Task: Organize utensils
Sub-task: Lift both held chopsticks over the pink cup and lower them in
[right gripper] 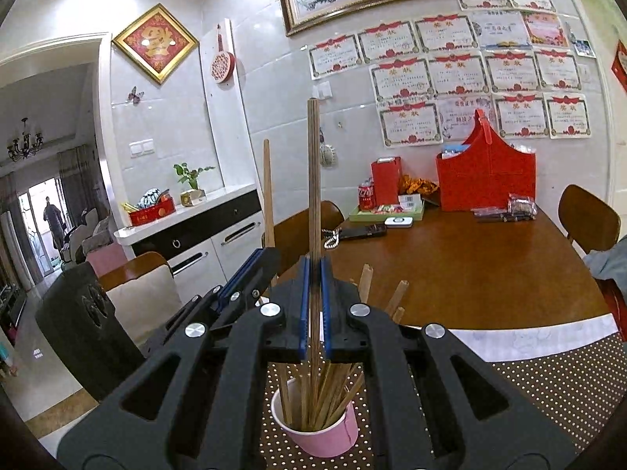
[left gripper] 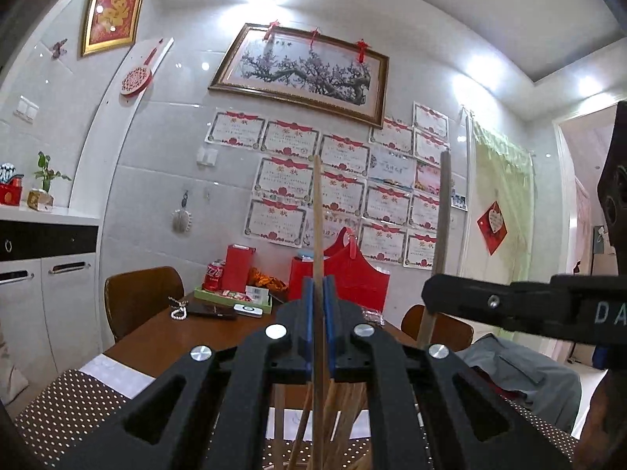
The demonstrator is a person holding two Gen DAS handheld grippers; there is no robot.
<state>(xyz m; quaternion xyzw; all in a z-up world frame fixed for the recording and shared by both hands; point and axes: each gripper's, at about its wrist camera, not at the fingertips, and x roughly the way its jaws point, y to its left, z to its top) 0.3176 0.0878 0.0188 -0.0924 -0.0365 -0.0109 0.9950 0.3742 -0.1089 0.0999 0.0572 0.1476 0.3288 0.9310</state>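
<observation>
Holding one upright chopstick in each closed pair, pale chopstick (left gripper: 317,235) in my left tongs (left gripper: 318,325), dark chopstick (right gripper: 313,196) in my right tongs (right gripper: 313,309), directly above pink cup (right gripper: 317,431) at lower centre, right nearer.

We see bright ceiling lights glare on the glossy white tiled wall (left gripper: 164,180); fisheye edges bend and darken.

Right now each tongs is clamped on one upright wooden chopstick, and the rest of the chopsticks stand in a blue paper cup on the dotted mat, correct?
Not quite: the paper cup is pink, not blue, as the right wrist view shows. The rest holds: the left tongs and right tongs each clamp one upright wooden chopstick, above the dotted mat.
</observation>
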